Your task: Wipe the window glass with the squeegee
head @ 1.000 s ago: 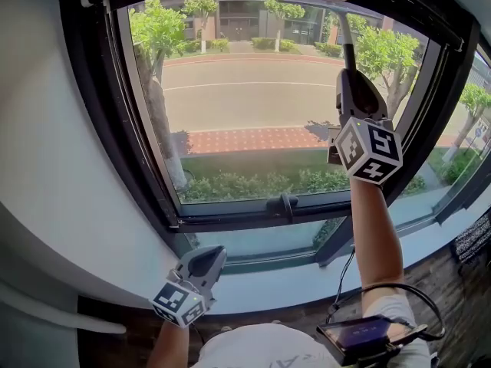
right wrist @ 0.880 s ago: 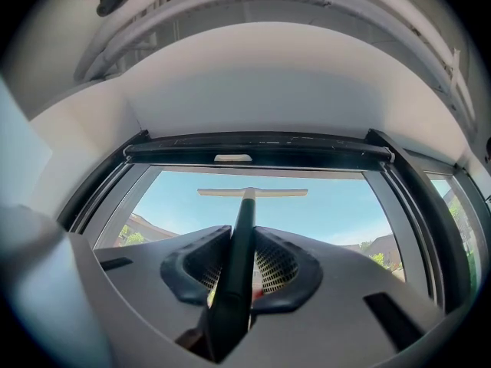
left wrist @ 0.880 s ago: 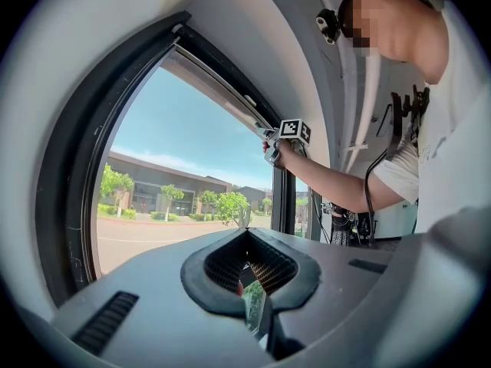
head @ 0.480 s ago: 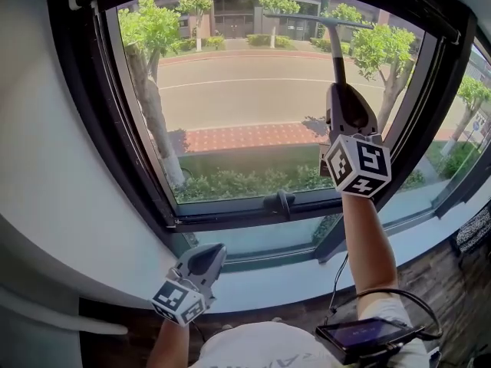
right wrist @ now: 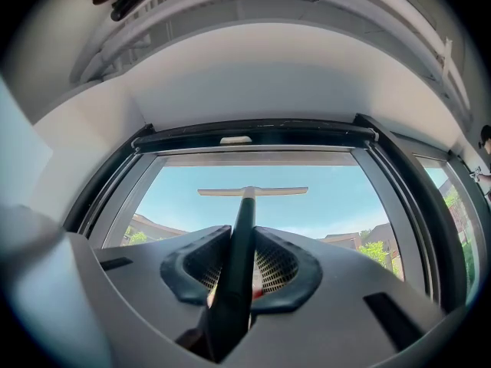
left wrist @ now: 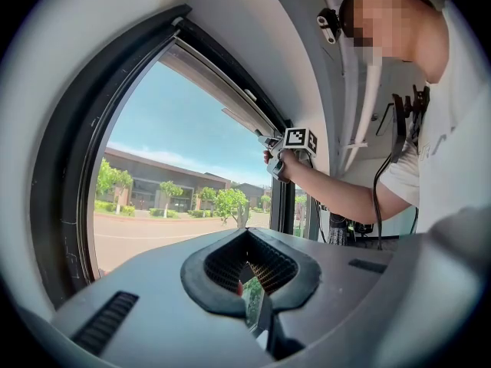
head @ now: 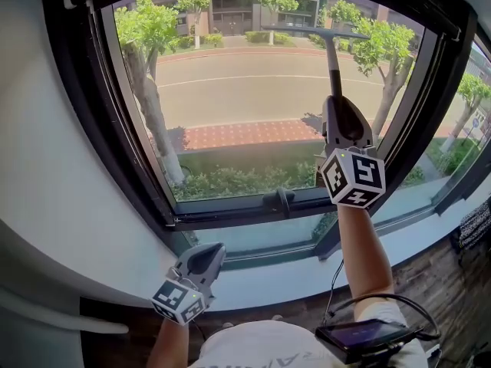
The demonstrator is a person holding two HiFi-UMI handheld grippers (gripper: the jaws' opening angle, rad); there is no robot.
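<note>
My right gripper (right wrist: 239, 267) is clenched on the dark handle of the squeegee (head: 334, 64), the shaft running straight up between the two jaws. The blade (head: 314, 31) lies level across the window glass (head: 230, 106), close under the top edge and right of the middle; from here it seems to press on the pane, though I can't be sure of contact. My left gripper (left wrist: 249, 271) hangs low, below the bottom edge of the black window frame (head: 230, 219) and towards its left corner, well apart from the squeegee. Its jaws are drawn together with nothing between them, only a thin slit showing
</note>
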